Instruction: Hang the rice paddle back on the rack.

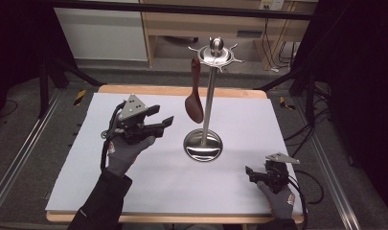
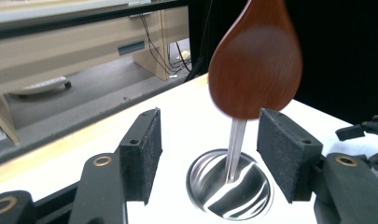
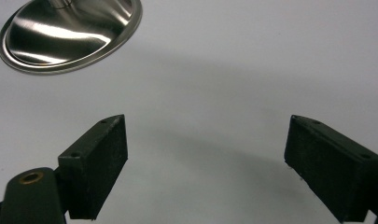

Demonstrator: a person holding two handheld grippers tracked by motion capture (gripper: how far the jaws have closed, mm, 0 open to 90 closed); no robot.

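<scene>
Wooden spoon (image 2: 255,58), hanging ahead of my wide-open left gripper (image 2: 207,156) (rigid, light, I judge): grip its bowl edgewise.

A tall polished metal utensil stand (image 1: 208,103) has a mirror-bright round base (image 3: 70,35) that reflects streaks of light, and a shiny domed top with small metal hooks. From one hook hangs a smooth reddish-brown wooden spoon (image 2: 255,58) with a soft satin sheen. The stand rests near the middle of a matt white, paper-like sheet (image 1: 148,191) covering a table whose pale wood edge (image 1: 182,89) shows along the far side. The gripper pads (image 3: 95,163) look like rough, matt black foam. The hands wear grey knit gloves (image 1: 122,153).
</scene>
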